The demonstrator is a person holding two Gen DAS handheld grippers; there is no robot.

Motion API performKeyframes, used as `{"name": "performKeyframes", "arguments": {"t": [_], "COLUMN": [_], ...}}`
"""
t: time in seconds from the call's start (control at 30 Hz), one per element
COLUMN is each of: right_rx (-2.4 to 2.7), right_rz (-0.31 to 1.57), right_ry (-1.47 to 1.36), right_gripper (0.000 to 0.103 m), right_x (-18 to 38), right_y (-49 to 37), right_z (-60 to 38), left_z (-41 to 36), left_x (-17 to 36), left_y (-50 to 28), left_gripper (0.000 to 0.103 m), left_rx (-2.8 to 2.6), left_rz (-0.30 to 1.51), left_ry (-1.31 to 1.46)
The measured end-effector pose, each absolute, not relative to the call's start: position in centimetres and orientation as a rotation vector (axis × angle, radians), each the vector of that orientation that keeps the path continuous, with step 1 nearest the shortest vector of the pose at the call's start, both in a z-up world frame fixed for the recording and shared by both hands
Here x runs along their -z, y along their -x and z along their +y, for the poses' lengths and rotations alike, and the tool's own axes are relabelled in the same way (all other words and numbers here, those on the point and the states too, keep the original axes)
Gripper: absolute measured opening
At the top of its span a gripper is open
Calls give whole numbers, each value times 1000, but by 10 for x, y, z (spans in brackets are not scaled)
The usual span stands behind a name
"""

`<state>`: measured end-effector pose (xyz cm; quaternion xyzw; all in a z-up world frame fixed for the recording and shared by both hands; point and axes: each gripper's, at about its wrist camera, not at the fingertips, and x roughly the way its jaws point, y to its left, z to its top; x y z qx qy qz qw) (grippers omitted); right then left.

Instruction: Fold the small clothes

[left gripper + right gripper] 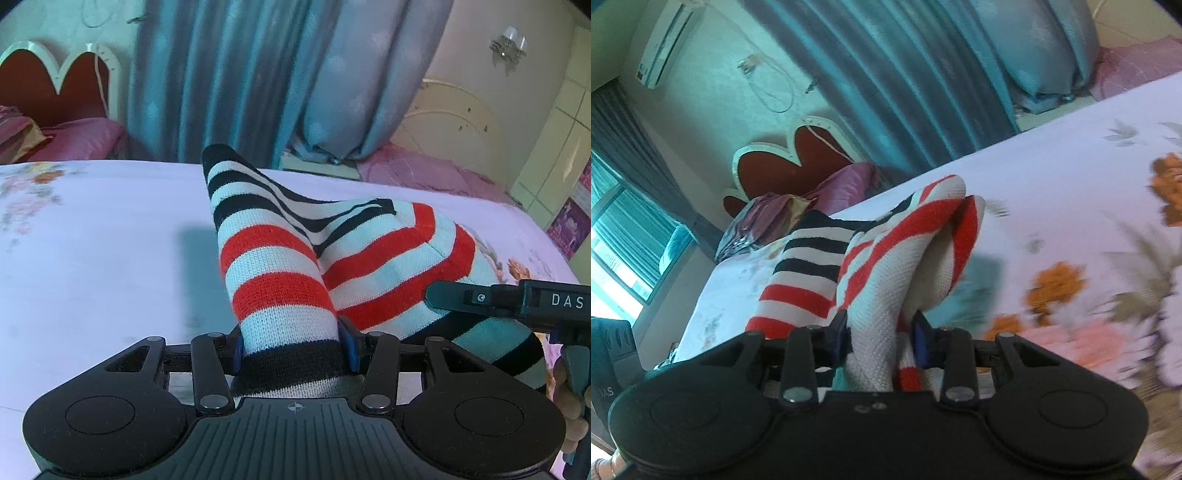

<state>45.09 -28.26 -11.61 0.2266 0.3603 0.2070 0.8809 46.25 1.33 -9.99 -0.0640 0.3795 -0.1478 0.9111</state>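
Observation:
A small knitted garment (280, 258) with red, white and black stripes hangs lifted above the bed. My left gripper (293, 349) is shut on one bunched end of it, the blue pads pressing its black and white bands. The right gripper (480, 299) reaches in from the right edge of the left wrist view and lies against the cloth's other side. In the right wrist view my right gripper (882, 338) is shut on a bunched white and red part of the striped garment (886, 258). The cloth sags between the two grips.
The bed sheet (92, 258), pale with orange and pink flowers (1056, 284), lies below. Blue curtains (229, 81), a red heart-shaped headboard (48, 85) and pink pillows (85, 142) stand behind. A window (617, 236) and an air conditioner (665, 44) show in the right wrist view.

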Motion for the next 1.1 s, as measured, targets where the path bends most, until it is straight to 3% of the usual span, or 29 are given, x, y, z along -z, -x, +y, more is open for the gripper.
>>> {"name": "performKeyframes", "arguments": {"t": [0.53, 0.67, 0.83, 1.1], "right_rx": [-457, -457, -410, -330], "right_rz": [783, 817, 872, 803], "right_ry": [-476, -456, -467, -396], "right_gripper": [33, 34, 39, 36], "right_x": [149, 168, 189, 161], "right_y": [-489, -502, -509, -495], "right_z": [-56, -32, -38, -53], "left_z": [262, 290, 297, 293], "left_x": [139, 166, 187, 159], "left_y": [-495, -508, -507, -489], "left_gripper": [46, 47, 68, 68], "left_rx": [233, 215, 196, 139], "left_rz": [776, 797, 775, 671], "left_ry": [175, 174, 174, 110]}}
